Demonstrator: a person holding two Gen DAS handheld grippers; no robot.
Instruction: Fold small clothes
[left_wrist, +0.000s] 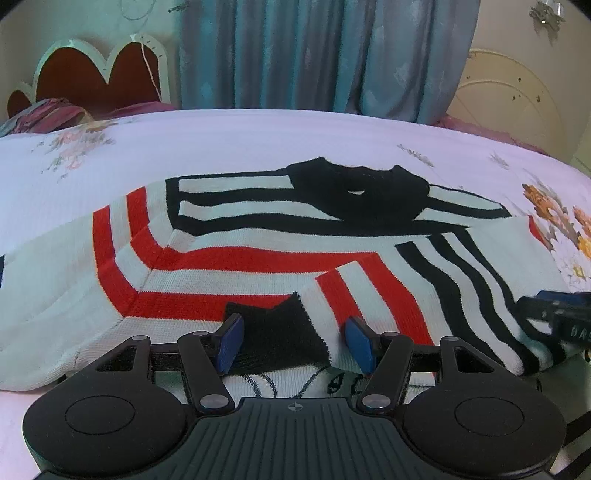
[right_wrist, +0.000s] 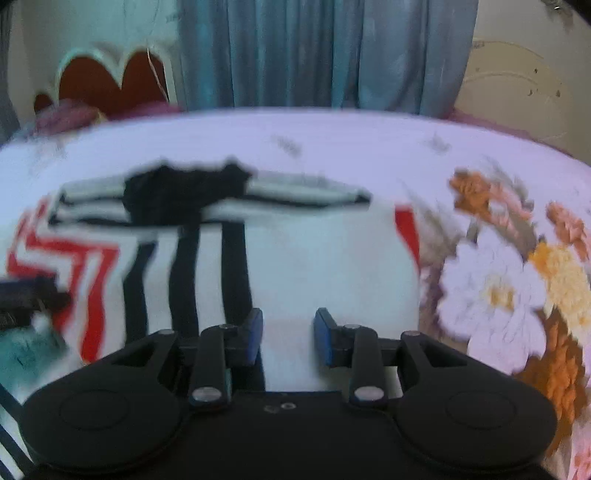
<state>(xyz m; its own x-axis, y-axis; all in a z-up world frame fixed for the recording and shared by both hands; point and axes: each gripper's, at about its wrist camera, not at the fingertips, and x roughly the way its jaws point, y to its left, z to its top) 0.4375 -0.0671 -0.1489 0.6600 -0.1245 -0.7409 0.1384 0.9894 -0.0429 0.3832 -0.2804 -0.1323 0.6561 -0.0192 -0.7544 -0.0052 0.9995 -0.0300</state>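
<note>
A small white sweater with red and black stripes and a black collar lies on the bed, both sleeves folded across its body. My left gripper is open; the black cuff of the red-striped sleeve lies between its blue pads. The right gripper shows at the right edge of the left wrist view. In the blurred right wrist view the right gripper is open and empty over the sweater's white right side, near its lower edge. The left gripper shows at that view's left edge.
The bed has a pale sheet with flower prints to the right of the sweater. A red headboard and rumpled pink bedding are at the far left. Blue curtains hang behind the bed.
</note>
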